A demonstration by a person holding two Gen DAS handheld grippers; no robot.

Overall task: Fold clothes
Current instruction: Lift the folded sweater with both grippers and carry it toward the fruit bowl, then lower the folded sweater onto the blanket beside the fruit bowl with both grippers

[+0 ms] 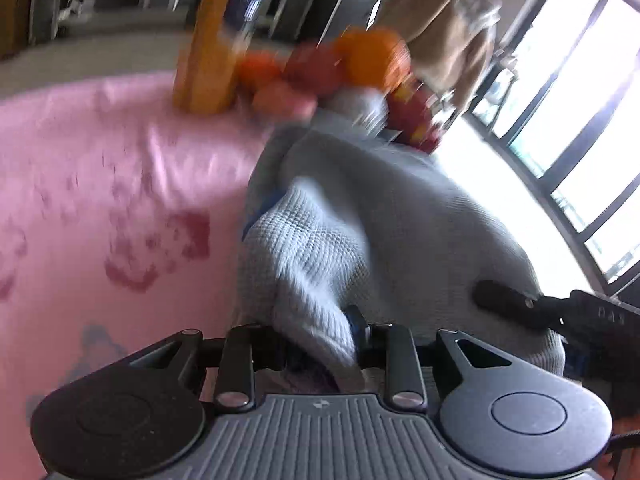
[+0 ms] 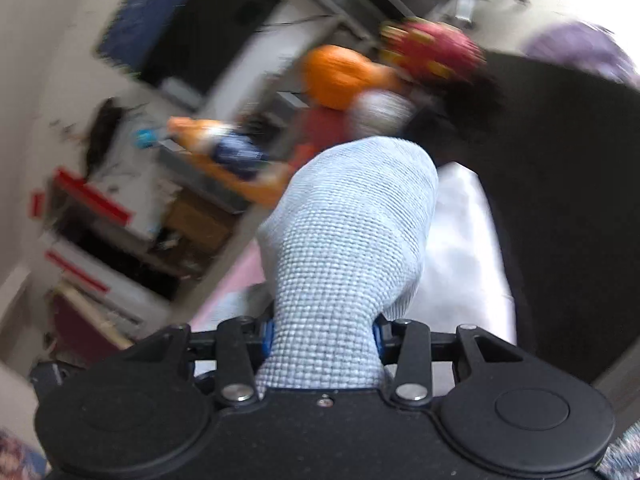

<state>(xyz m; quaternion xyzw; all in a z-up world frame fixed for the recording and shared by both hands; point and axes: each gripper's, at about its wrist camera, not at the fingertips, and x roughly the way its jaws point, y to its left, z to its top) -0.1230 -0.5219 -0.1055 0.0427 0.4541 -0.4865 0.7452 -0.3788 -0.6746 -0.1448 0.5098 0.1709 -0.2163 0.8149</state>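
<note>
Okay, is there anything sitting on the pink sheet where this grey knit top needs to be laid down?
Nothing visible: the pink sheet beside the grey knit top looks bare. The plush toys sit at its far edge.

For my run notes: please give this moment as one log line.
left tongs: gripping grey knit garment | right tongs: gripping same garment | under it: pink sheet

A pink printed sheet (image 1: 120, 184) covers the surface at left, patterned with darker pink marks. At its far edge stands a tall yellow-orange box (image 1: 208, 48), upright. Just right of it lies a blurred heap of orange and red rounded soft items (image 1: 344, 64). Large bright windows with dark frames (image 1: 580, 120) fill the far right. Cluttered shelves (image 2: 120, 240) line the left in the right wrist view.
</note>
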